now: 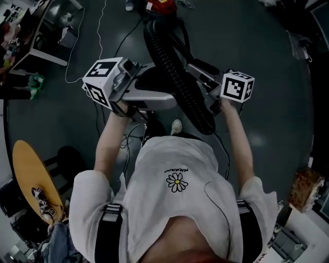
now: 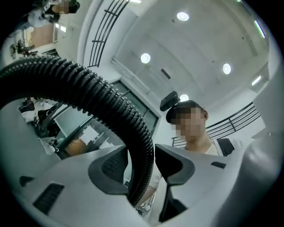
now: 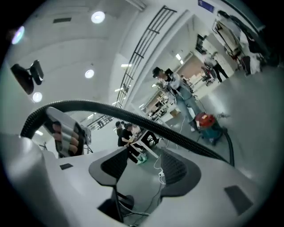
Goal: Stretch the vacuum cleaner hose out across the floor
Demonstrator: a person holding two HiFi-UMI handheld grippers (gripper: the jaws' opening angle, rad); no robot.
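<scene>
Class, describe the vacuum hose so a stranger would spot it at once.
Look at the dark floor ahead of the person in the white T-shirt. From the red-topped vacuum cleaner a thick black hose runs toward them. Unlike the thin smooth cables nearby, it is ribbed all along.

a big open lab or workshop hall: grey floor (image 1: 272, 92), loose cables (image 3: 159, 170), busy worktables (image 3: 141, 141), mezzanine railings (image 3: 144, 48), recessed ceiling lights (image 2: 145, 58).
</scene>
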